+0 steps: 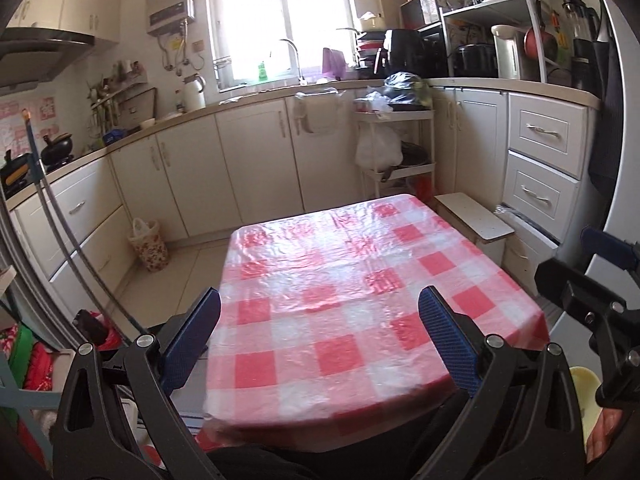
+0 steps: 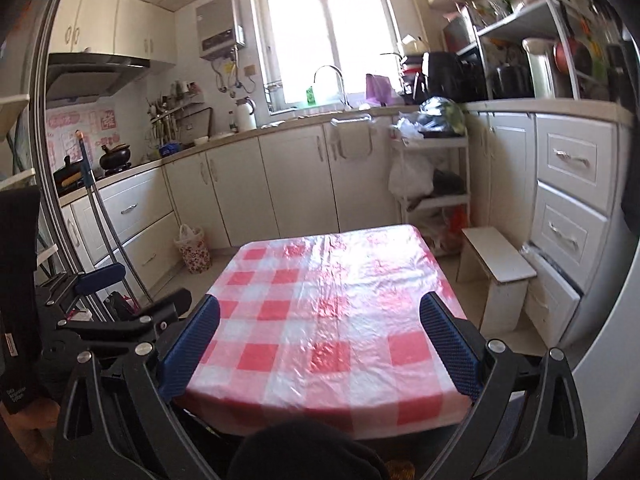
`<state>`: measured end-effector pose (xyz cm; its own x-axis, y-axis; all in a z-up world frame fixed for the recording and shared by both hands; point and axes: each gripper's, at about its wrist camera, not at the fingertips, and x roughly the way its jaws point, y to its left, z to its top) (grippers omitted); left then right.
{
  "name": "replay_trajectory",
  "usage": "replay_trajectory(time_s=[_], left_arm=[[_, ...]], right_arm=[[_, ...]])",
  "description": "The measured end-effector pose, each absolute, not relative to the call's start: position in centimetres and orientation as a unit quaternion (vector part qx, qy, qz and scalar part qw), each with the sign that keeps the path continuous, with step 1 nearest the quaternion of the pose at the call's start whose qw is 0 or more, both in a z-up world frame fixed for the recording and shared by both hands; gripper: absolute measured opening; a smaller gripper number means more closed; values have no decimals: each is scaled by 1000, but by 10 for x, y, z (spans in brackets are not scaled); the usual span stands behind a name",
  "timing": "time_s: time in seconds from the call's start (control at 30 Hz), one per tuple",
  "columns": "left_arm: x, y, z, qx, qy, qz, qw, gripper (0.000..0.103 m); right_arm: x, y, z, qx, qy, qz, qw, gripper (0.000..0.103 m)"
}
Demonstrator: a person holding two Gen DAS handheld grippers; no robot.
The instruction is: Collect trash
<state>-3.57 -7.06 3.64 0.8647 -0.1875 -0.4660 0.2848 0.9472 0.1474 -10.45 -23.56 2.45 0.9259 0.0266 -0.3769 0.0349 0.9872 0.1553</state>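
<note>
A small table with a red-and-white checked cloth under clear plastic stands in front of me; it also shows in the right wrist view. I see no loose trash on it. My left gripper is open and empty above the near edge. My right gripper is open and empty over the near edge too. The right gripper shows at the right edge of the left wrist view, and the left gripper at the left of the right wrist view. A floral bin with a white bag liner stands on the floor by the left cabinets.
White cabinets run around the room with a sink under the window. A white shelf cart with bags stands beyond the table. A small white stool sits at the right. A mop handle leans at the left.
</note>
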Motion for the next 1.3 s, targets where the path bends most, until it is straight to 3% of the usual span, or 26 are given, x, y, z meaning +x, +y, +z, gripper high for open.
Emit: replay_trajectory(time_s=[0.53, 0.97, 1.17, 1.3], left_arm=[[-12, -46, 16, 92, 247, -109, 958, 96], [-22, -43, 19, 84, 231, -115, 963, 96], [-31, -20, 27, 5, 208, -163, 964, 96], [-34, -18, 30, 37, 195, -132, 971, 96]], right_arm=[[-80, -206, 18, 47, 183, -25, 982, 96], [-85, -206, 18, 37, 175, -45, 983, 96], [-85, -205, 17, 26, 175, -50, 983, 96], [-85, -208, 17, 32, 173, -53, 983, 96]])
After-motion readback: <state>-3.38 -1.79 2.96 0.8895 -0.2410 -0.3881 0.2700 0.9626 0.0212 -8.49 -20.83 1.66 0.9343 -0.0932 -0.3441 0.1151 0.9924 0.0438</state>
